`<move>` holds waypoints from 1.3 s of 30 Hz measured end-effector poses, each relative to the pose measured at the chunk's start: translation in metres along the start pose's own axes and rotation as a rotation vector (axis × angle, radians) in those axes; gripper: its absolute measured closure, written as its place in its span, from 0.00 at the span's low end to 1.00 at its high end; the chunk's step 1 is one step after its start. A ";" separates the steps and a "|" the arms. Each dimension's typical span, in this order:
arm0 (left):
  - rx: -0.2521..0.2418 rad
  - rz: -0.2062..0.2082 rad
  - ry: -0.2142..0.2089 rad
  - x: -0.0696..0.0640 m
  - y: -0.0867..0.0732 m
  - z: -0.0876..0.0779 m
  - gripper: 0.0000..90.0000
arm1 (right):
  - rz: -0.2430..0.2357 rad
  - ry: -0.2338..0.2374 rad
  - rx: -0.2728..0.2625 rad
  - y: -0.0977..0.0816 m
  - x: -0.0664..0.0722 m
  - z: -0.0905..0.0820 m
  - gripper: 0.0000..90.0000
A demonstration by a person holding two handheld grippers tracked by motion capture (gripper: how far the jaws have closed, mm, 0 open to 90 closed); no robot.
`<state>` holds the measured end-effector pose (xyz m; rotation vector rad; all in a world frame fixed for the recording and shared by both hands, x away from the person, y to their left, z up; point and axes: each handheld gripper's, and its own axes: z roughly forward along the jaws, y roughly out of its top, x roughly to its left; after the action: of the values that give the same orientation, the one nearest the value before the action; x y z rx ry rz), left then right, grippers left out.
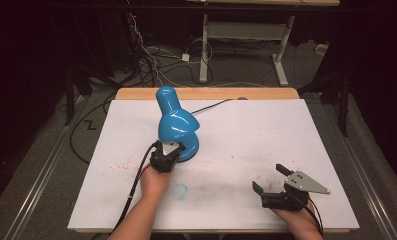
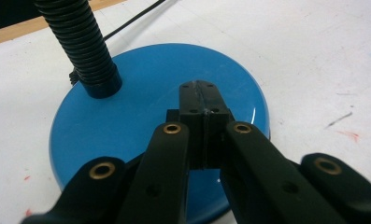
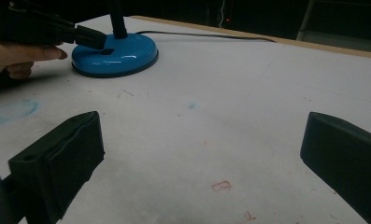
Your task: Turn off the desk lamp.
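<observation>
Lamp [image 1: 177, 125] sits in the middle left of the high view. My left gripper [image 2: 203, 100] is pinched tight, tips on its blue base [image 2: 141, 88], maybe on the switch. I should push straight down, softly. My right gripper [image 1: 269, 177] rests wide, holding nothing.

Background stuff around your table

You've got a white table sheet [image 1: 266, 130] with red marks [image 1: 120, 164], a blue scribble [image 1: 180, 190], and floor cables [image 1: 151, 55] behind.
</observation>
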<state>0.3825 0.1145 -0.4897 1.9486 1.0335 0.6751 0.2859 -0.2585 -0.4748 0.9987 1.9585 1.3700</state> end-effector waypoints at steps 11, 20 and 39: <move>-0.035 -0.003 -0.067 -0.003 -0.006 -0.021 0.98 | 0.006 -0.004 -0.001 0.000 0.000 -0.001 0.00; -0.065 -0.074 -0.179 0.007 -0.020 -0.052 0.98 | 0.007 -0.007 -0.002 0.000 -0.001 -0.002 0.00; -0.078 -0.044 -0.194 0.027 -0.071 -0.121 0.98 | 0.001 -0.024 0.002 -0.002 -0.004 -0.005 0.00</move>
<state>0.2768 0.2104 -0.4835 1.8772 0.9141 0.4847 0.2838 -0.2645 -0.4751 1.0121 1.9424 1.3510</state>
